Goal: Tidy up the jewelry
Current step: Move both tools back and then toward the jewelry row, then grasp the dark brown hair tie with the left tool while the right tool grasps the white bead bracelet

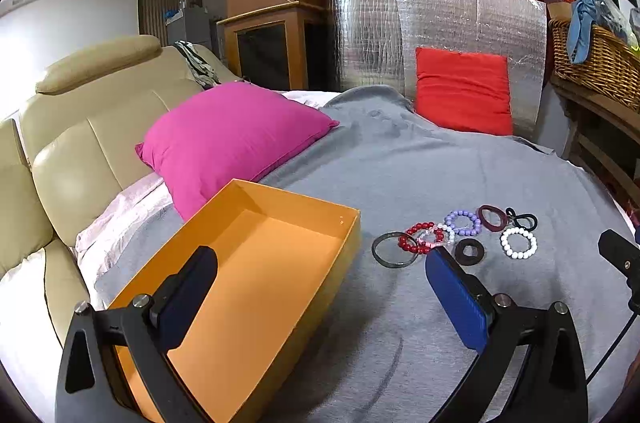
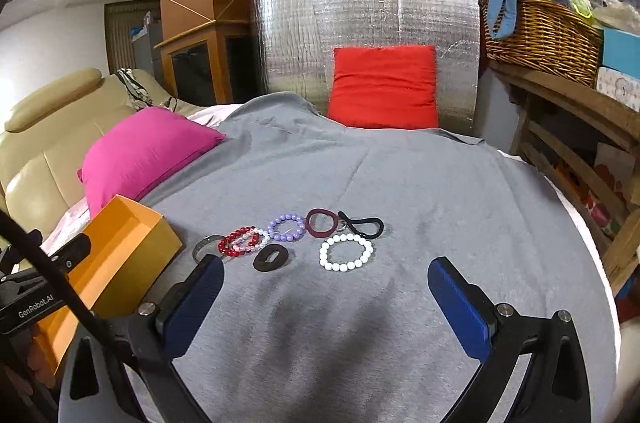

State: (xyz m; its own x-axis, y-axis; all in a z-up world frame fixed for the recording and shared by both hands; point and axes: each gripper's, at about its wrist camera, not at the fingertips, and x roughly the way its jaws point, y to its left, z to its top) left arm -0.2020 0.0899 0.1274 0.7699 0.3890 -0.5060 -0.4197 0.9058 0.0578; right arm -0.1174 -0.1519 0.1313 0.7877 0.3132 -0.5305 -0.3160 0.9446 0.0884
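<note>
Both units are spread wide and hold nothing. In the left wrist view the left hand-held gripper (image 1: 320,269) sits low in the frame, its left finger over the interior of the orange box (image 1: 256,263) and its right finger just short of the jewelry. The box is open-topped, shows nothing inside, and rests on the grey blanket (image 1: 420,163) at lower left of that frame. In the right wrist view the right hand-held gripper (image 2: 326,277) hangs at the bottom centre above bare blanket, just below the jewelry cluster. The cluster lies at mid-frame, to the right of the box and apart from it. Left to right in the right wrist view: a dark bangle (image 2: 204,246), a red bead bracelet (image 2: 236,242) overlapping a pink-and-white bead bracelet (image 2: 256,238), a purple bead bracelet (image 2: 286,228), a maroon hair tie (image 2: 321,223), and a black looped hair tie (image 2: 362,225). Nearer the camera lie a black scrunchie (image 2: 272,257) and a white bead bracelet (image 2: 346,253), each apart from the others. A pink pillow (image 2: 144,151) occupies the left of the frame behind the box; a red pillow (image 2: 384,87) leans against a silver foil panel (image 2: 360,15) at upper centre. A wicker basket (image 2: 540,31) stands on a wooden shelf at upper right.
</note>
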